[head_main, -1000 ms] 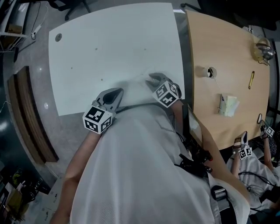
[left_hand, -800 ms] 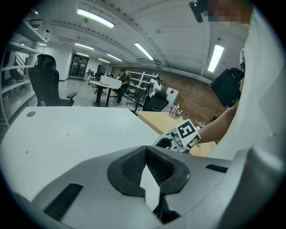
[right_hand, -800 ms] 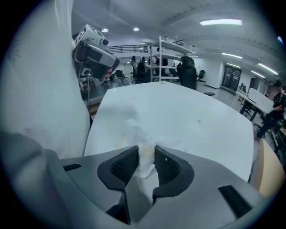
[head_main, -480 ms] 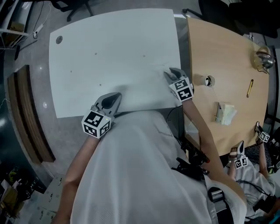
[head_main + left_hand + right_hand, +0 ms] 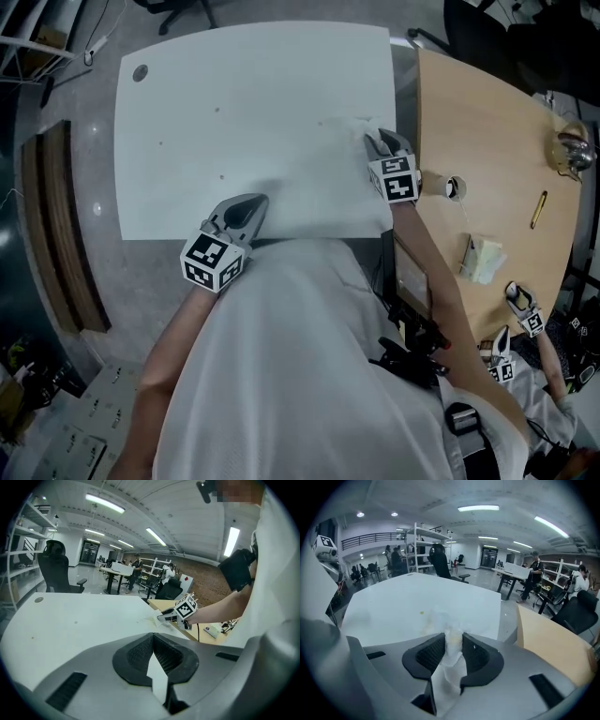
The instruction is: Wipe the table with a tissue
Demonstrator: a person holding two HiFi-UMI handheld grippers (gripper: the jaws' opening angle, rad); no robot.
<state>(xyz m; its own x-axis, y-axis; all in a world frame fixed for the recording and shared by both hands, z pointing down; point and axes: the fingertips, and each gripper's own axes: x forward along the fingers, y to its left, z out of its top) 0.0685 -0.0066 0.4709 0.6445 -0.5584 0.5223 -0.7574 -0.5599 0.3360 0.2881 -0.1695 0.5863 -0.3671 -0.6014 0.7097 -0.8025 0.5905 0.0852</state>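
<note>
Step in hand, as I read it: a wiping stroke, at its right end. Your right gripper [image 5: 377, 141] is pinching the crumpled white paper tissue [image 5: 452, 660] between its pads. The loose wad pokes out ahead of them and appears to bear on the white rectangular tabletop [image 5: 244, 103]. That puts the tissue at about 3 o'clock on the top, close to the edge that borders the light wooden desk [image 5: 487, 131]. Your left gripper [image 5: 251, 202] sits at about 6 o'clock, by the near edge, with its jaws pressed together on nothing and taking no part. A few small dark specks [image 5: 222, 175] lie towards 8 o'clock and 10 o'clock, unwiped by the look of it. Next move likely calls for a sweep back towards 9 o'clock over those specks. Keep the pinch firm, the wad flat on the surface, and the stroke short of the edge.
</note>
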